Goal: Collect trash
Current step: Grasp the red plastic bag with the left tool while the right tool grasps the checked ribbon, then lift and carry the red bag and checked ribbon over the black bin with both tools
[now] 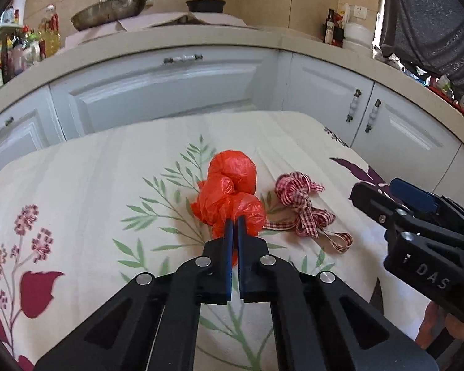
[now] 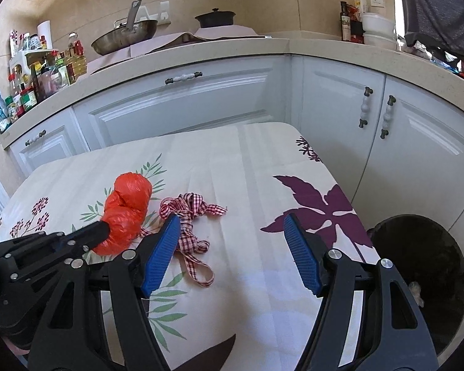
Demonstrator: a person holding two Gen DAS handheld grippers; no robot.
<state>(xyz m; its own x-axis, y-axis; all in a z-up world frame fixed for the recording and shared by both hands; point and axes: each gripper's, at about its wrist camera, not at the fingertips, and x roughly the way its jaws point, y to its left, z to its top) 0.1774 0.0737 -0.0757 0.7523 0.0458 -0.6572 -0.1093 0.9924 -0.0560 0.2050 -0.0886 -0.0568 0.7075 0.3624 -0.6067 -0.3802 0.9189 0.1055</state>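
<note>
One red plastic bag [image 1: 229, 191] and one checked ribbon [image 1: 300, 204] can be seen on one table [image 1: 77, 185]. Two grippers are counted, left [image 1: 235, 221] and right [image 2: 232, 225]. One dark bin [image 2: 417, 278], one pan [image 2: 123, 37] and one black pot [image 2: 215, 18] are seen.

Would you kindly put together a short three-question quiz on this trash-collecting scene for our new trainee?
1. True or false: the left gripper is shut on the red plastic bag.
2. What lies on the floral tablecloth beside the bag? A) checked ribbon B) a spoon C) a bottle
3. Where is the dark bin relative to the table?

Key
1. True.
2. A, the checked ribbon.
3. On the floor past the table's right edge, beyond the open right gripper.
</note>
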